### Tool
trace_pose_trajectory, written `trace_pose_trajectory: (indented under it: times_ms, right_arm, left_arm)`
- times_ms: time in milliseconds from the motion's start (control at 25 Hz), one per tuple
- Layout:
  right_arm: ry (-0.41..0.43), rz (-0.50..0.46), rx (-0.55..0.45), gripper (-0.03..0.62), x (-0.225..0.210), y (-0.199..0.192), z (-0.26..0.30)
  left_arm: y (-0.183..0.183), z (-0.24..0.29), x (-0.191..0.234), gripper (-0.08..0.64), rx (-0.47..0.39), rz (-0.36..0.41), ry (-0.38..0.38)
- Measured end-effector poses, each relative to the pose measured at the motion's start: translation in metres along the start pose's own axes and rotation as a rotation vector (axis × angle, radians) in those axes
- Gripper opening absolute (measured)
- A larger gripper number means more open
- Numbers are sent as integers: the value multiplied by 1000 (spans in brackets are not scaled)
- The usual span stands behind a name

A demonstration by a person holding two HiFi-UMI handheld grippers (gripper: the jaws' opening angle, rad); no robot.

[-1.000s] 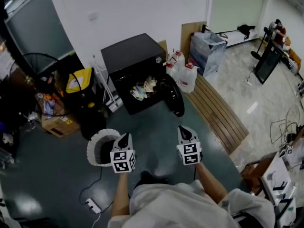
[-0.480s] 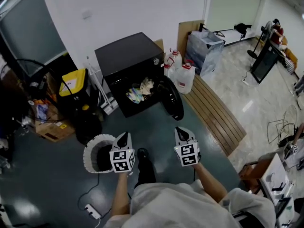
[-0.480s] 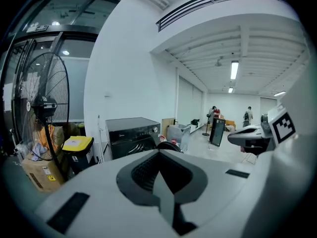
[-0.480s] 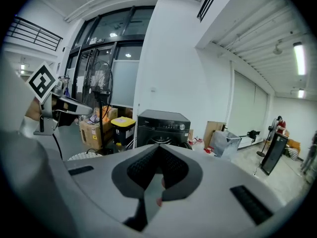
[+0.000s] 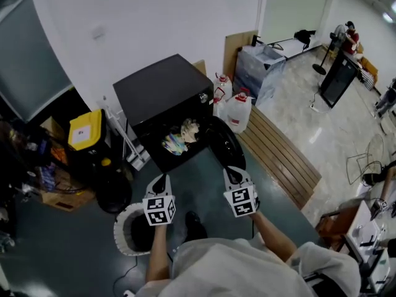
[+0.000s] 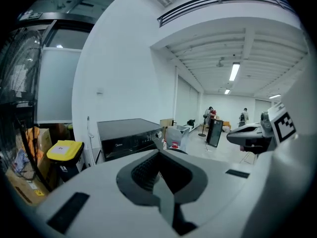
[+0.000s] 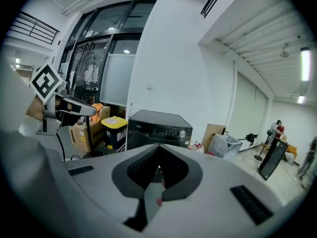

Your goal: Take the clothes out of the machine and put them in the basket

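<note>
Dark green flooring is carrying the black machine (image 5: 162, 94) against a white wall, with its round door (image 5: 228, 144) hanging open at the machine's right and the clothes (image 5: 180, 138) lying bunched inside its opening. Both claws are hovering in front of the machine and apart from it, the left claw (image 5: 161, 181) and the right claw (image 5: 232, 174) each showing jaws pressed together with nothing between them. A white basket (image 5: 120, 234) is sitting on the floor in front of the machine, toward its left.
</note>
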State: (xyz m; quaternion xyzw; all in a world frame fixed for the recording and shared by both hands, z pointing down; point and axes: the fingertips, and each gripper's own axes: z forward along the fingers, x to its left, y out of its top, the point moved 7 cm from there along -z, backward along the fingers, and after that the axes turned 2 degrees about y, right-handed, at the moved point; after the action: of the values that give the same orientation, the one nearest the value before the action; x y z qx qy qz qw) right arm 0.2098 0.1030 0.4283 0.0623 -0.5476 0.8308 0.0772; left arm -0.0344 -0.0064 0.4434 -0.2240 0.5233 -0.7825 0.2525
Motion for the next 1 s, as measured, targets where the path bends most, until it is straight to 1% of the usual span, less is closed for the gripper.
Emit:
trace_pose_trajectory:
  times_ms: [240,360,520,760,880,1000]
  right_arm:
    - [-33,7,3,21,-8,38,74]
    - [-40,6,11,21,-9,52,108]
    - [-43,11,23,21,-8,59,142]
    - [-31,18,61,21,-8,61,181]
    - [-13,11,78,21,-10,59,195]
    - [16,-5,90,23,-19,52,206]
  left_arm:
    - [39,68,51,17,-4,22,-40]
    - [51,98,75,17,2,27,-54]
    - [56,130,98,17,16,33,-68]
    - [57,163,118,17,50,37,-84]
    - [56,175,121,17,68,40,-88]
    - [50,186,115,17,88,41,-84]
